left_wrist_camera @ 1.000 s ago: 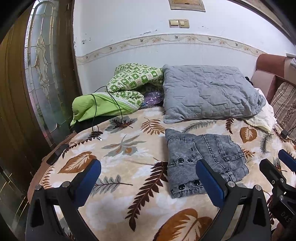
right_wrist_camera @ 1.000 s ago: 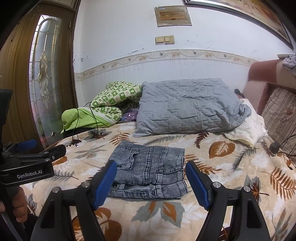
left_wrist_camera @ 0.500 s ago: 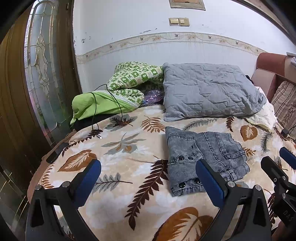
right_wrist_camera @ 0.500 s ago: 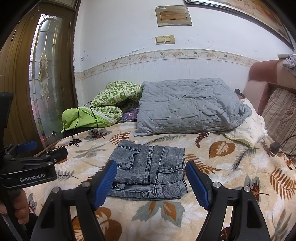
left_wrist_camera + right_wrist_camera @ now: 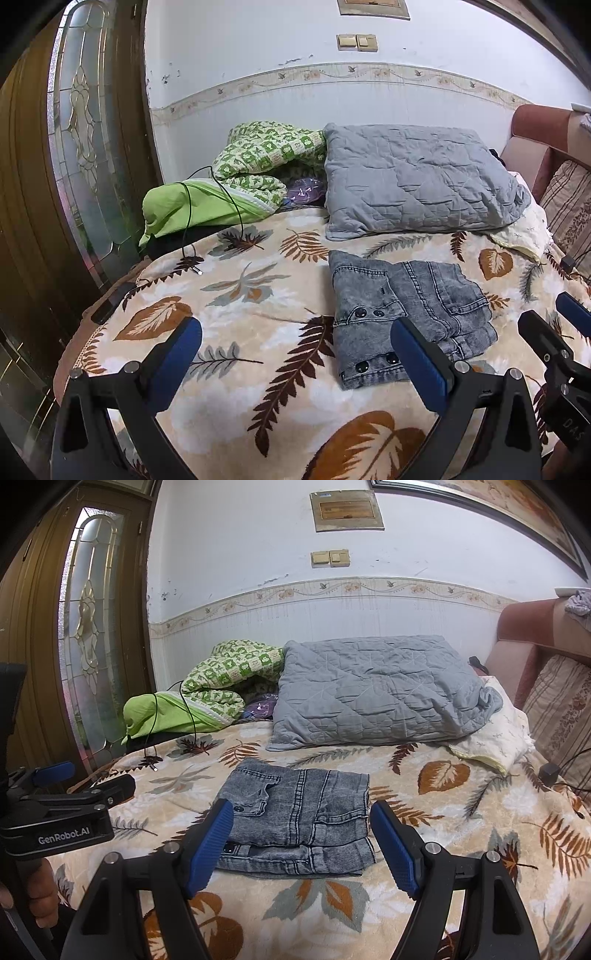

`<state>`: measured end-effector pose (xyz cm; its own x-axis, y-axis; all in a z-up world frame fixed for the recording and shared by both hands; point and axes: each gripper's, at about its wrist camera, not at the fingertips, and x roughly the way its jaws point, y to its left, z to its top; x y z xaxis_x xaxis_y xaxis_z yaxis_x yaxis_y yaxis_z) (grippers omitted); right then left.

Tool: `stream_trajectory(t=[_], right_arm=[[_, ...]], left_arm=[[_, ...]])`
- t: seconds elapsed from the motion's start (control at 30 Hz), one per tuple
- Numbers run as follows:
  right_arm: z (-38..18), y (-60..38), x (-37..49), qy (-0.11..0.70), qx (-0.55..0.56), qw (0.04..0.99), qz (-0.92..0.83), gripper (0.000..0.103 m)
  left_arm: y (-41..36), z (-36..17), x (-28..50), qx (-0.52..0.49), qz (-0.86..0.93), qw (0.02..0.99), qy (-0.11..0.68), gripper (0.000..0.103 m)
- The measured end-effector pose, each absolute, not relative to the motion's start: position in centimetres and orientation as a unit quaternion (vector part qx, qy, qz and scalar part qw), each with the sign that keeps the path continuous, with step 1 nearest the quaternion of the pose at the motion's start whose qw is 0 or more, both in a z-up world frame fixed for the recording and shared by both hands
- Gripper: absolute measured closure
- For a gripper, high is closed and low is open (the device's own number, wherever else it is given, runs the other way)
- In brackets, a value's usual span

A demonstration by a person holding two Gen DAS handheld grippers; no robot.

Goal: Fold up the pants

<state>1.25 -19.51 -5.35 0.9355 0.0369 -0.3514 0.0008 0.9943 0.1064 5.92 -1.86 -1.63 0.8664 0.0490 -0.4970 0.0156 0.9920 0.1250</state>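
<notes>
The grey denim pants (image 5: 402, 310) lie folded into a small flat stack on the leaf-print blanket (image 5: 240, 332). In the right wrist view the pants (image 5: 299, 812) sit just beyond my fingers. My left gripper (image 5: 295, 365) is open and empty, held above the blanket to the left of the pants. My right gripper (image 5: 303, 845) is open and empty, just short of the stack's near edge. The left gripper also shows in the right wrist view (image 5: 74, 794), and the right gripper shows at the right edge of the left wrist view (image 5: 554, 328).
A grey quilted pillow (image 5: 376, 694) lies behind the pants. A green patterned quilt (image 5: 229, 672) and a lime bundle with a black cable (image 5: 162, 716) lie at the back left. A striped cushion (image 5: 561, 709) and a sofa arm stand right. A glass-paned wooden door (image 5: 88, 627) stands left.
Both grippers have drawn back slightly from the folded pants and stayed open. The pants have not moved.
</notes>
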Motion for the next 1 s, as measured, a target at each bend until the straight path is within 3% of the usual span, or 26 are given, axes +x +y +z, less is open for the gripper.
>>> stream_trajectory(t=[1.0], right_arm=[[-5.63, -19.79, 1.61, 0.189, 0.055, 0.980, 0.003, 0.024]], left_arm=[[-2.06, -1.47, 5.80, 0.065, 0.004, 0.963, 0.261, 0.001]])
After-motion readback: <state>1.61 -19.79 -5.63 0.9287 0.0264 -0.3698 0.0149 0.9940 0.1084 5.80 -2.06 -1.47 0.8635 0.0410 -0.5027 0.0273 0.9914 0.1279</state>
